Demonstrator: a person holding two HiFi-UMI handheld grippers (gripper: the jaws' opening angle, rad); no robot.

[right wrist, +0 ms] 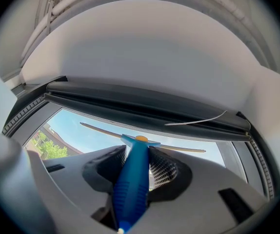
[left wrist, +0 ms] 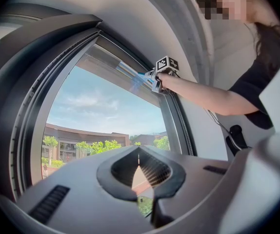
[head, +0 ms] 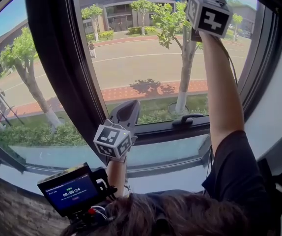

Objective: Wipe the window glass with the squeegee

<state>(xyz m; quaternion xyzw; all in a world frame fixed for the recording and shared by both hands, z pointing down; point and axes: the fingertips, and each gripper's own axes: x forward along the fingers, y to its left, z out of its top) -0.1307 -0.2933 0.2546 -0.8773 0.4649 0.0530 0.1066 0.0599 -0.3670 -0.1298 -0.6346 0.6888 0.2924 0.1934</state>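
Now the right gripper (right wrist: 137, 155) reaches high, jaws clamped on the blue squeegee (right wrist: 131, 184), its blade at the top edge of the window glass (head: 146, 58), likely for a downward pull, while the left gripper (left wrist: 139, 156) hangs low by the dark window frame (head: 57, 58), jaws closed on nothing.

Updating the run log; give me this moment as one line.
phase: squeegee at top of window glass | right gripper: shut on squeegee | left gripper: shut, empty
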